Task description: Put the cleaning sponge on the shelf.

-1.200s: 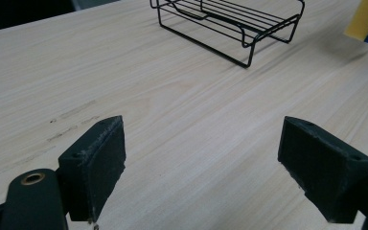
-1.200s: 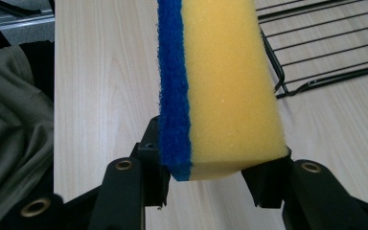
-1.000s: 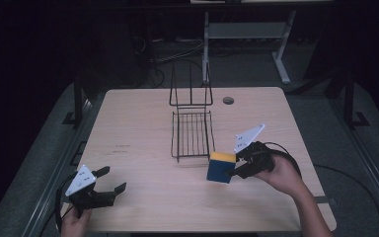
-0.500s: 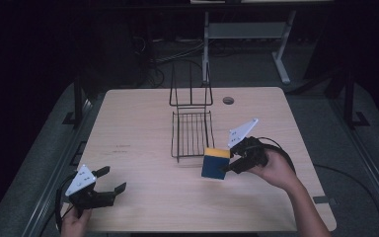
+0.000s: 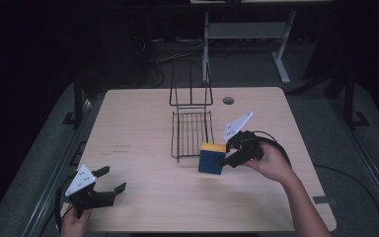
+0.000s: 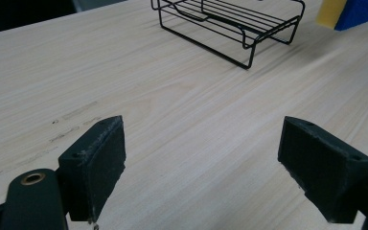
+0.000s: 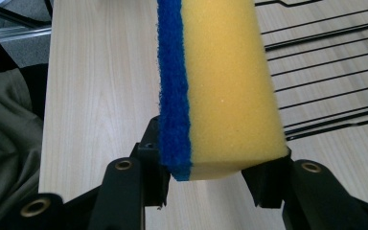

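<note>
High view shows us one sponge (image 5: 211, 159), yellow foam with a blue scouring face, held in our right claw (image 5: 225, 159) just above the table (image 5: 143, 118), beside the single wire rack (image 5: 191, 129). We judge it light, soft and squashy, best pinched across its flat faces near one end. Our left claw (image 5: 109, 179) stands wide, holding nothing.

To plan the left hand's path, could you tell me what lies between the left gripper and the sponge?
Only bare tabletop in the high view; the wire rack stands beside that stretch.
</note>
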Available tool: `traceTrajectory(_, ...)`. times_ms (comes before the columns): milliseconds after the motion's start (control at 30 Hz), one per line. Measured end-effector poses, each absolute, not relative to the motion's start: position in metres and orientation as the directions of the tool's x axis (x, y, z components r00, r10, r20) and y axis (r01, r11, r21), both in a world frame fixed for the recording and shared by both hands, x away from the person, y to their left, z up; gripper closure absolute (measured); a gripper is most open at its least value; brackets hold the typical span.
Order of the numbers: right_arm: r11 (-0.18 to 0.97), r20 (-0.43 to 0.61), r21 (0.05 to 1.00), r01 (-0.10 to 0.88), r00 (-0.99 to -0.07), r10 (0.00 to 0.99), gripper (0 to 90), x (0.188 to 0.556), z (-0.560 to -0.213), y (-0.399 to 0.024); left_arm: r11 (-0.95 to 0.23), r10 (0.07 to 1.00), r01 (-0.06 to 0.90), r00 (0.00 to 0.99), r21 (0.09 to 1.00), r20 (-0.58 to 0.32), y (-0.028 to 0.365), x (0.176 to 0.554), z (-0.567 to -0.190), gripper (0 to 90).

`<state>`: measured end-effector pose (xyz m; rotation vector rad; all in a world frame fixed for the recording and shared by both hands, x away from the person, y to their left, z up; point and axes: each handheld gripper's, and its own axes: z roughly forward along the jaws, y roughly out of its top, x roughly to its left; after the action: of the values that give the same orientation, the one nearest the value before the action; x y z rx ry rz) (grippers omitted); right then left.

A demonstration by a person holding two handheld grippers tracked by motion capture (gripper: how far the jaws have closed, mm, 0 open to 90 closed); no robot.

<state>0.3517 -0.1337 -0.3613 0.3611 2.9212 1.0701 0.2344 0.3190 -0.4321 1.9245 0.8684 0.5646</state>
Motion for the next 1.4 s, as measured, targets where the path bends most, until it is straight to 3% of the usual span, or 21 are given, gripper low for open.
traceTrajectory(1400,0.736,0.074,0.632,0.243,-0.964,0.255,56.1,0.404,-0.336,-0.117,-0.322,0.763,0.339,0.645,0.884,0.03,0.32,0.234,-0.432,16.1)
